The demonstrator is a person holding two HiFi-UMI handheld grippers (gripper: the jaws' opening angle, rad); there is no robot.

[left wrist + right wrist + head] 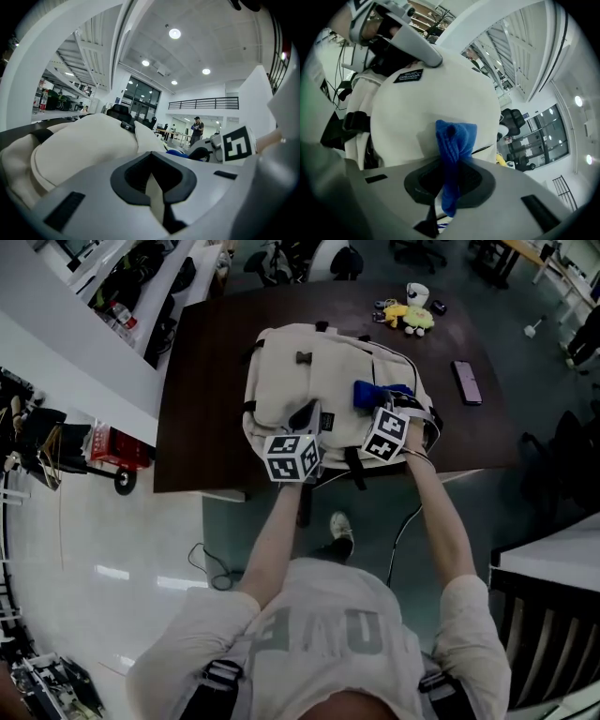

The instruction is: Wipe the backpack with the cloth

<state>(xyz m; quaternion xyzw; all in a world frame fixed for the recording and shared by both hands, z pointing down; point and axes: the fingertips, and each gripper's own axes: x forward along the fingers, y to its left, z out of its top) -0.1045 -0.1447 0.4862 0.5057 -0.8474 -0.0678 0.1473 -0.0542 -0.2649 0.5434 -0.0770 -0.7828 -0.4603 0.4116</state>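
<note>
We find a large hall with a pale, glossy floor [112,549] and round ceiling lamps [175,33]. A dark brown table [202,381] stands in it, with a white counter [84,343] along its left side. The cream backpack [300,371] lies flat on the table's near half, its lower end at the near rim.

The left forearm [277,531] and right forearm [445,512] both reach forward and down, converging on the backpack's near end. The left gripper [152,180] has its jaws pressed together on a fold of the backpack's cream fabric. The right gripper [450,180] pinches the blue cloth [454,138], which lies against the backpack's upper face, right of centre.

Farther back on the table we note a dark phone [466,382], a yellow toy [412,317] and a white cup [417,293], all apart from the backpack.
</note>
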